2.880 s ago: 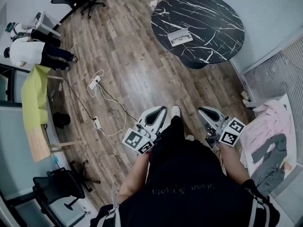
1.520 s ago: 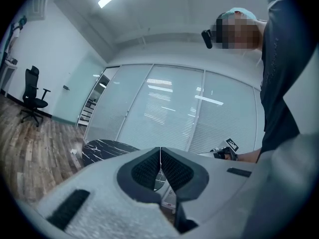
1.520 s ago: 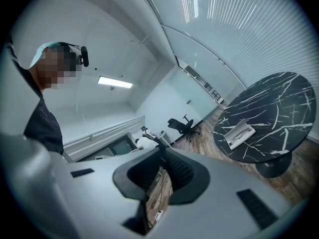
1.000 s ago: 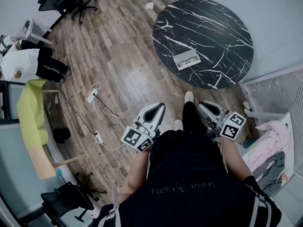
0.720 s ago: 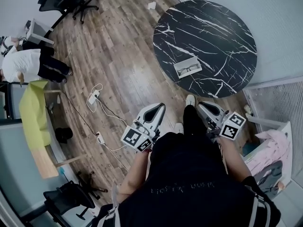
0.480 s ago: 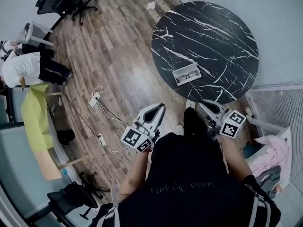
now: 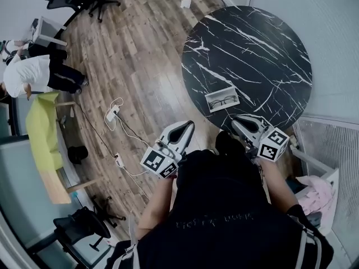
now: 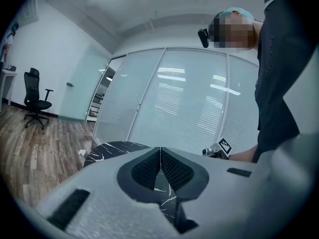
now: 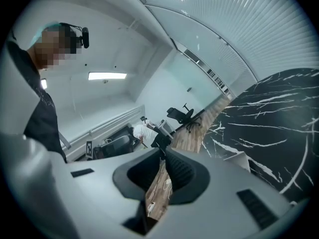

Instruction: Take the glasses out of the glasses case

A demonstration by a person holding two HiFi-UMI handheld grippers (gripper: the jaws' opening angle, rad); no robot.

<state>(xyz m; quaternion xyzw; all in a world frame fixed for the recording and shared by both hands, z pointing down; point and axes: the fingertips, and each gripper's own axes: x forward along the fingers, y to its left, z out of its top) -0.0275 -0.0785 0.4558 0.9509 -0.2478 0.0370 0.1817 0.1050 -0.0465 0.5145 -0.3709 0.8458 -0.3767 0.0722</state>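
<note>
Glasses (image 7: pixel 223 100), one pair, in one open case (image 7: pixel 208 103) on one table (image 7: pixel 252 43); left gripper (image 7: pixel 189 124), right gripper (image 7: pixel 235 121), fingers pressed together.

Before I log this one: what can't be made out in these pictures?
- Head view: glasses in the open case are too small to tell whether folded.
- Left gripper view: the left gripper hides the case.
- Right gripper view: the right gripper hides all but the case's white corner.

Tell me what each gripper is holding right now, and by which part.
Nothing is held. The left gripper and the right gripper have their jaws together on nothing; the glasses lie in the open glasses case on the table.
</note>
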